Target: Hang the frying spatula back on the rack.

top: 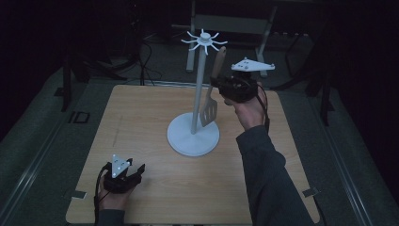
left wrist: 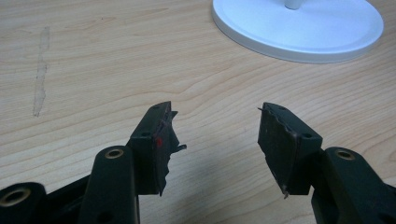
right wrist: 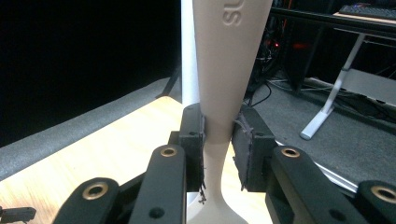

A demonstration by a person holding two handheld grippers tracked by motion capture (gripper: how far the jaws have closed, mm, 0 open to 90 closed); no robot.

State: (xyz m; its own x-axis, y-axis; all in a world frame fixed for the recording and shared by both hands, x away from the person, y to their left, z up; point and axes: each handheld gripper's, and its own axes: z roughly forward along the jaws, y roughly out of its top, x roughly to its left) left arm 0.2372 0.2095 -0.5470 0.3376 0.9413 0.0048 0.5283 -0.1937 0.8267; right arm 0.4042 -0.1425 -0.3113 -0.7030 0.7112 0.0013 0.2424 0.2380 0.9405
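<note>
Down at the near left corner of the wooden surface (top: 155, 188), the left claw (top: 134, 170) rests low, the person's left hand (top: 113, 197) behind it. Its jaws stand spread with bare wood between them, and nothing is held; in the left gripper view the worn black pads (left wrist: 161, 147) show torn edges, and the left claw (left wrist: 215, 140) looks toward the rim of a white round base (left wrist: 299, 28) a little way ahead.

Toward the middle of the surface stands the white utensil stand (top: 195, 94), upright: a broad round base, a thin pole, and a crown of curved hooks at the top.

Just right of the pole hangs the spatula (top: 209, 110), held clear of the surface. Its slotted blade points down, close over the base and just beside the pole, and its pale wooden handle rises up and slightly to the right, ending near the hooks.

Further right, the right claw (top: 217, 84) is pinching that handle about halfway up, the right hand (top: 249, 110) and dark sleeve (top: 268, 179) reaching in from the lower right. In the right gripper view the right claw (right wrist: 218, 135) has both pads pressed flat against the narrow part of the handle (right wrist: 224, 70), with the white pole just behind it.
</note>
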